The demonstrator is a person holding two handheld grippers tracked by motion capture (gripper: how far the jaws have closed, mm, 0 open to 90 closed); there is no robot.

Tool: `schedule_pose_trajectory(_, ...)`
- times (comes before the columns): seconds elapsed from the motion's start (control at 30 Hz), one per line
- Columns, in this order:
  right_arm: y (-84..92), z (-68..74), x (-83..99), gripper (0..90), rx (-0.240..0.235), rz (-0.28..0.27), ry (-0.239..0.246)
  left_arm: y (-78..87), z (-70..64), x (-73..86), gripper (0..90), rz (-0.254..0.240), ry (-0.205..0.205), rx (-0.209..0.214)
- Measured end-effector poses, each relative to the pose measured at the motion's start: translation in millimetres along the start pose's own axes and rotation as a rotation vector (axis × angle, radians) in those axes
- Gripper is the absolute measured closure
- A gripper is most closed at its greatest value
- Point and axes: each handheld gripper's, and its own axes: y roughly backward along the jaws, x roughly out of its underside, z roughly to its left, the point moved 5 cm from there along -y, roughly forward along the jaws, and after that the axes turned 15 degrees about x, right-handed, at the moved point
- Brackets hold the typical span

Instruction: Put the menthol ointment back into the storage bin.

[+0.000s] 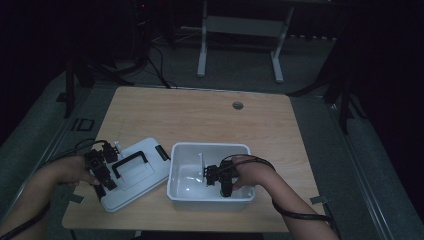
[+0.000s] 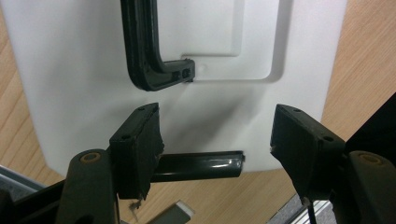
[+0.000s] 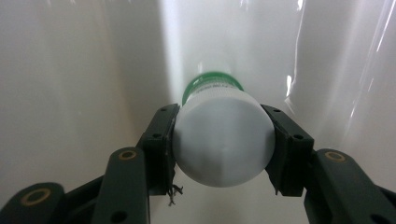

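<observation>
A white bin (image 1: 176,170) stands on the wooden table, and its white lid (image 1: 145,151) with a black handle (image 1: 131,162) lies flat to its left. My left gripper (image 1: 102,172) hovers over the lid's near end, jaws open and empty; in the left gripper view (image 2: 217,140) the lid (image 2: 84,70), its handle (image 2: 144,51) and a black latch (image 2: 198,165) show. My right gripper (image 1: 212,175) reaches into the bin, shut on a white bottle (image 3: 223,144) with a green cap (image 3: 212,86), which points at the bin wall (image 3: 84,84). Its pads (image 3: 161,149) press both sides of the bottle.
The table (image 1: 200,115) has a cable hole (image 1: 238,105) near its far edge. Tape marks (image 1: 76,198) sit near the front corners. Table legs of another desk (image 1: 202,50) stand on the dark floor beyond. Cables trail from both grippers.
</observation>
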Motion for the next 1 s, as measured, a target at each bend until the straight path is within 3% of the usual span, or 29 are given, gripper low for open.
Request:
schedule_pose_trajectory(0.17,-0.9,-1.9,0.2,48.8,-0.006,0.014,-0.028,0.3,-0.1,-0.1,33.2,0.000,0.000,-0.001)
schedule_pose_trajectory(0.37,7.2,-4.8,0.4,44.8,-0.015,-0.019,-0.047,2.9,0.0,2.0,33.2,-0.001,0.005,-0.004)
schedule_pose_trajectory(0.7,34.2,-12.4,7.7,41.1,-0.022,-0.072,-0.075,3.7,-1.0,1.1,33.2,-0.003,0.004,-0.005)
schedule_pose_trajectory(0.93,52.3,-18.2,16.4,39.2,-0.017,-0.086,-0.069,3.1,-0.8,0.8,33.2,-0.003,0.004,-0.004)
schedule_pose_trajectory(1.0,60.0,-18.7,18.8,38.0,-0.020,-0.116,-0.061,3.0,-0.9,1.2,33.2,-0.003,0.005,-0.004)
